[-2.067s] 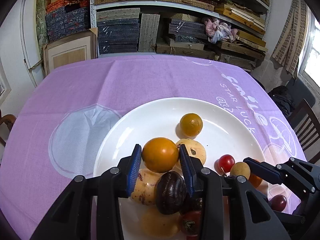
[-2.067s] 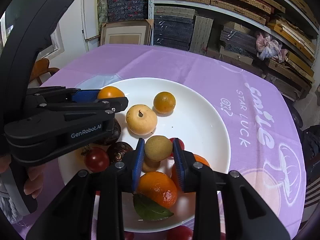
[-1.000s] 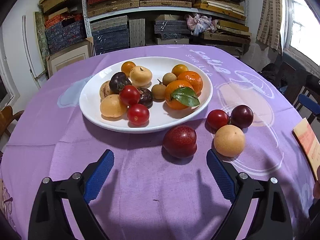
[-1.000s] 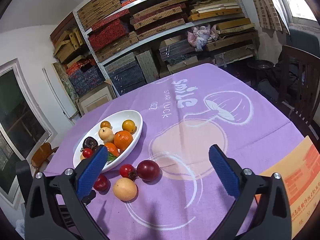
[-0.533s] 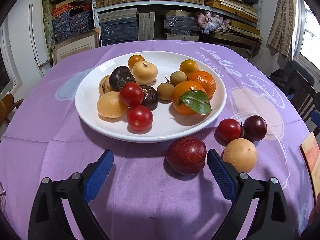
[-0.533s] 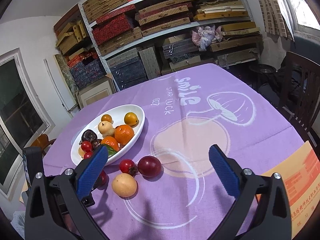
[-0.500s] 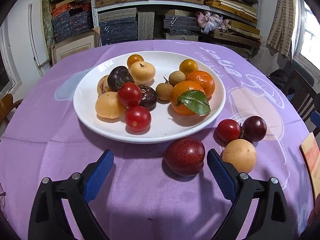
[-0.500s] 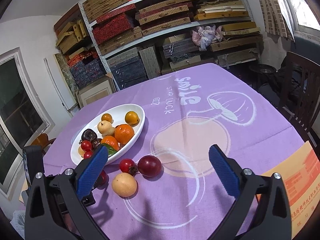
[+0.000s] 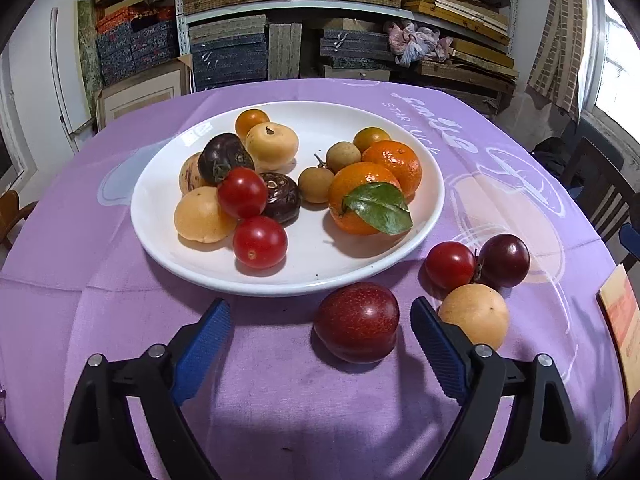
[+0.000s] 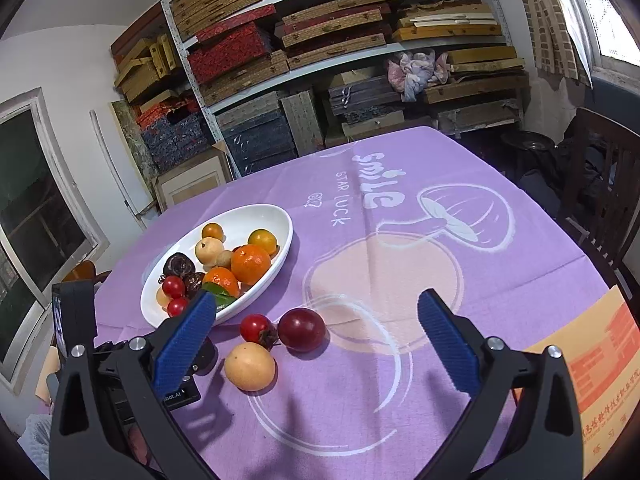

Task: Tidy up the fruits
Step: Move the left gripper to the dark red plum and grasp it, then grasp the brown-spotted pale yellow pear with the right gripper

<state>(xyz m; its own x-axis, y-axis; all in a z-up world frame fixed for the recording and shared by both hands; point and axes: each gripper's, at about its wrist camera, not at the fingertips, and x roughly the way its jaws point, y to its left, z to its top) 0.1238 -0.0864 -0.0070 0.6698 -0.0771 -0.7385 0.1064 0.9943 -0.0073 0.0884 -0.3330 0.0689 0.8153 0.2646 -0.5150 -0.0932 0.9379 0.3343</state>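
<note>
A white plate (image 9: 304, 280) holds several fruits: oranges, tomatoes, longans, dark and yellow ones. On the purple cloth in front of it lies a red plum (image 9: 356, 322), with a tomato (image 9: 450, 264), a dark plum (image 9: 504, 260) and a yellow fruit (image 9: 474, 316) to its right. My left gripper (image 9: 318, 307) is closing around the red plum; its right pad is close to the plum and neither pad touches it. My right gripper (image 10: 317, 299) stands wide open above the cloth, holding nothing, with the tomato (image 10: 256, 328), dark plum (image 10: 301, 329) and yellow fruit (image 10: 250, 366) below it. The plate (image 10: 280, 216) lies to its left.
A tan and orange booklet (image 9: 618, 320) (image 10: 592, 360) lies at the table's right edge. A dark wooden chair (image 10: 600, 168) stands right of the table. Shelves packed with boxes (image 9: 280, 40) line the wall behind.
Two seconds ago both grippers were shut on fruit over the plate. Both have since backed off it and opened. The left one has neared the red plum, and its jaws have narrowed slightly.
</note>
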